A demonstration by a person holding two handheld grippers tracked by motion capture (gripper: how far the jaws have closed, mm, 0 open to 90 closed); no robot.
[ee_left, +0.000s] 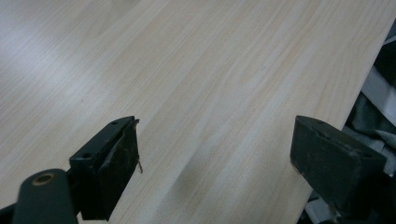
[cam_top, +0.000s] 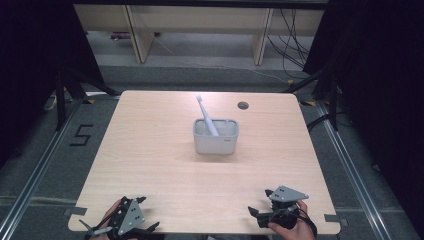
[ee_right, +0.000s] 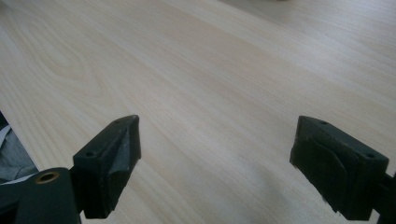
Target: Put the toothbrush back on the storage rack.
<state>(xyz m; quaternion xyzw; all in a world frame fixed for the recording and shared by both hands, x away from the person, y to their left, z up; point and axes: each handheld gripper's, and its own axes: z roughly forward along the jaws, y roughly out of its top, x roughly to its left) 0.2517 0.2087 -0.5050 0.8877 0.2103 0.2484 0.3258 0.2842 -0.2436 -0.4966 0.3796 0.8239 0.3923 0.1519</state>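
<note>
While both rest low, left gripper (cam_top: 131,220) tilted — right gripper (cam_top: 272,212) level, fingers spread.

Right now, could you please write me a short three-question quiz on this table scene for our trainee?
1. True or false: the toothbrush lies flat on the table.
2. What holds the toothbrush? A) grey holder B) left claw C) right claw
3. How do both claws' jaws stand?

Key: 1. False, it leans in the holder. 2. A. 3. Open, with nothing between them.
</note>
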